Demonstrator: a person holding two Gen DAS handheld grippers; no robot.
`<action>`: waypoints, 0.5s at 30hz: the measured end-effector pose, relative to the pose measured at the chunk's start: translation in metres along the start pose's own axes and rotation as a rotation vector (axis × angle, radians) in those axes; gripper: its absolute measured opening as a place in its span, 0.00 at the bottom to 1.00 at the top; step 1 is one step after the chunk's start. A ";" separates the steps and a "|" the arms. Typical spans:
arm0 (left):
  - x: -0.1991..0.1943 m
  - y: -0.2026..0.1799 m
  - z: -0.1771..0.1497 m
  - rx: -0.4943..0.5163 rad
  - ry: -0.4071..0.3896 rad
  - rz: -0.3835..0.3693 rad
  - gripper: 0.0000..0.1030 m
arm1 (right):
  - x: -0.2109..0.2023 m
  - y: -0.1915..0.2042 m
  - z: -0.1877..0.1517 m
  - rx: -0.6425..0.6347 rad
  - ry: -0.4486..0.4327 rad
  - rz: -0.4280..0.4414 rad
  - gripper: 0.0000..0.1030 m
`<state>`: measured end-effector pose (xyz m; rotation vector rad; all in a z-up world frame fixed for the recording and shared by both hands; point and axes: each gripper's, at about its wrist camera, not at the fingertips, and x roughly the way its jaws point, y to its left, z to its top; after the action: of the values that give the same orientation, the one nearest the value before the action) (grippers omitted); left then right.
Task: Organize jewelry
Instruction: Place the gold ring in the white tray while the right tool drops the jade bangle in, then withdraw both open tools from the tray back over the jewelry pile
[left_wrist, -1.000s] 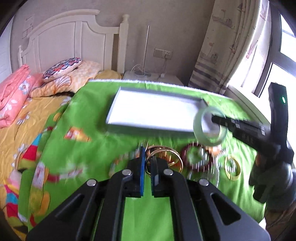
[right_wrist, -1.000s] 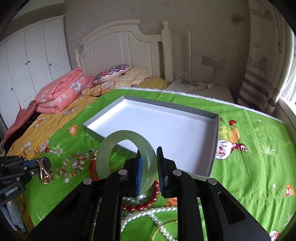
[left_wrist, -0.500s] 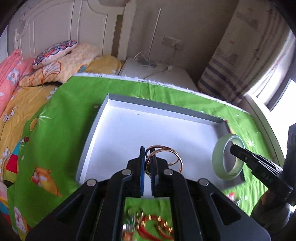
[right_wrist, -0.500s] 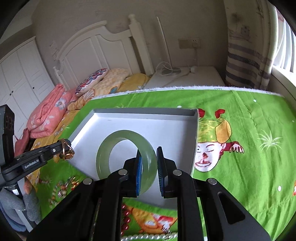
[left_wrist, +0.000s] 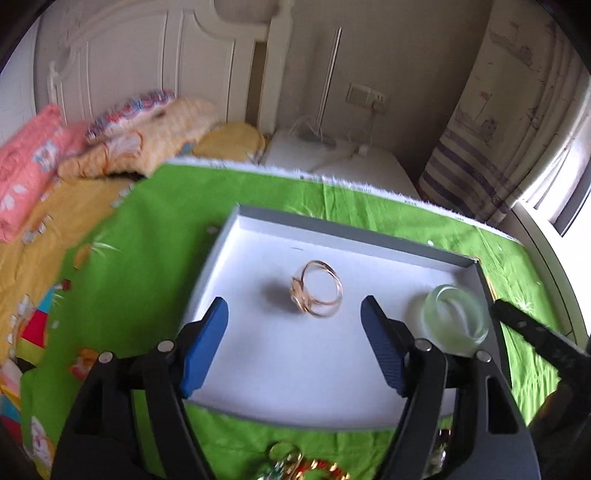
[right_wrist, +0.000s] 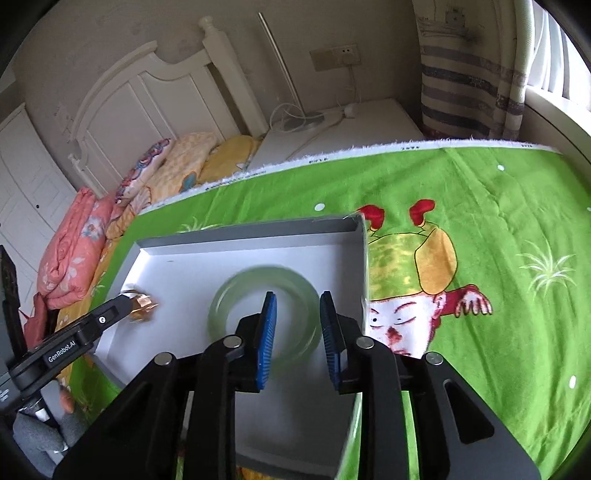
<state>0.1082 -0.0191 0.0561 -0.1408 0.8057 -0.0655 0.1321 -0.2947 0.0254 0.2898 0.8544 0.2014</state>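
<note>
A grey box with a white floor (left_wrist: 295, 362) lies on the green cloth; it also shows in the right wrist view (right_wrist: 177, 280). My left gripper (left_wrist: 294, 319) is open above it, and the thin gold bangles (left_wrist: 318, 293) are free between its fingers, blurred. My right gripper (right_wrist: 298, 314) is open over the pale green jade bangle (right_wrist: 236, 291), which is blurred and loose inside the box near its right wall. The jade bangle (left_wrist: 456, 319) shows at the right in the left wrist view. The left gripper's finger and the gold bangles (right_wrist: 142, 304) show at the left in the right wrist view.
More beads and bangles (left_wrist: 306, 469) lie on the green cloth (left_wrist: 147, 258) in front of the box. Pillows (left_wrist: 140, 136), a white headboard and a nightstand (left_wrist: 332, 158) stand behind. A curtain and window are at the right.
Both grippers have opened over the box. The gold bangles have left the left gripper and the jade bangle has left the right gripper; both now sit in the box.
</note>
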 end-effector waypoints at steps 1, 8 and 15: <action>-0.009 0.001 -0.004 0.006 -0.019 -0.006 0.77 | -0.010 -0.001 -0.003 -0.007 -0.027 0.000 0.42; -0.068 0.012 -0.059 0.062 -0.103 0.070 0.98 | -0.072 -0.015 -0.048 -0.038 -0.093 0.057 0.46; -0.098 0.038 -0.132 0.028 -0.038 0.042 0.98 | -0.102 -0.044 -0.116 0.020 -0.072 0.091 0.49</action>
<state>-0.0546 0.0165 0.0297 -0.0983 0.7692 -0.0343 -0.0196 -0.3460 0.0114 0.3529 0.7735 0.2657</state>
